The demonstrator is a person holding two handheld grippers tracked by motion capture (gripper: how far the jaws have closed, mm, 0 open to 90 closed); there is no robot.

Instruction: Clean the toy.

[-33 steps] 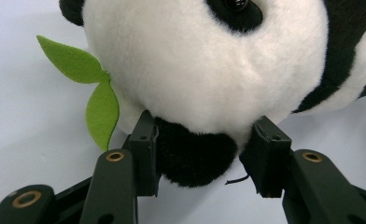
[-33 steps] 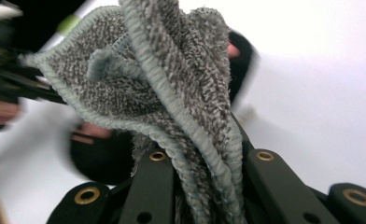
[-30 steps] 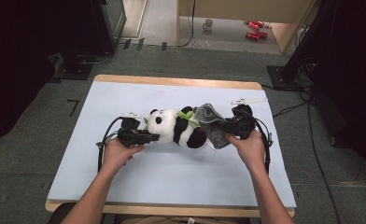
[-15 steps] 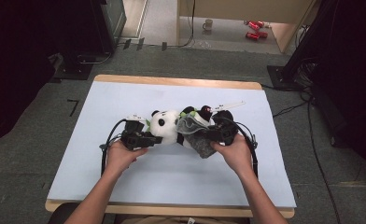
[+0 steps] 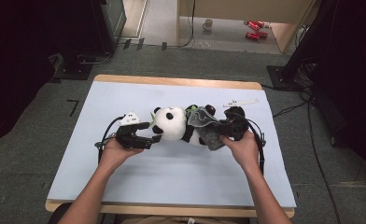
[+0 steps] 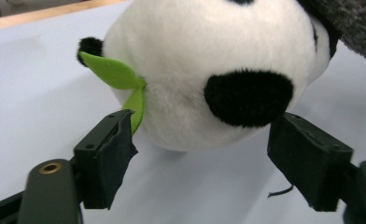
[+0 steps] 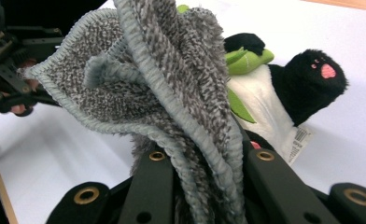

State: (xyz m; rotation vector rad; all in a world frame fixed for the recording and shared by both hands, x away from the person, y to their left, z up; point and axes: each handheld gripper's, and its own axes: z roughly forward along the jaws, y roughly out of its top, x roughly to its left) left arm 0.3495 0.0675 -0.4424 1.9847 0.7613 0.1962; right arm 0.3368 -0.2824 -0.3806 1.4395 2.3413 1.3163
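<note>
A black-and-white panda plush (image 5: pixel 174 123) lies on the pale blue table top (image 5: pixel 172 177), its head towards the left. My left gripper (image 5: pixel 141 138) stands open at the head; in the left gripper view its jaws (image 6: pixel 204 158) flank the white head (image 6: pixel 209 51) without pinching it, and a green felt leaf (image 6: pixel 113 72) touches the left jaw. My right gripper (image 5: pixel 228 128) is shut on a grey terry cloth (image 5: pixel 207 129) that drapes over the panda's body. In the right gripper view the bunched cloth (image 7: pixel 172 84) rises between the jaws (image 7: pixel 209 182), and behind it lies the panda's black foot (image 7: pixel 312 79).
A thin white strip (image 5: pixel 241 101) lies on the table behind the right gripper. The table's wooden far edge (image 5: pixel 172 81) runs across the back. On the floor beyond are a cup (image 5: pixel 208 23) and red cans (image 5: pixel 253 30). Dark equipment stands left and right.
My right gripper has carried the grey cloth leftward and nearer, laying it across the panda's body. The left gripper has stayed at the panda's head.
</note>
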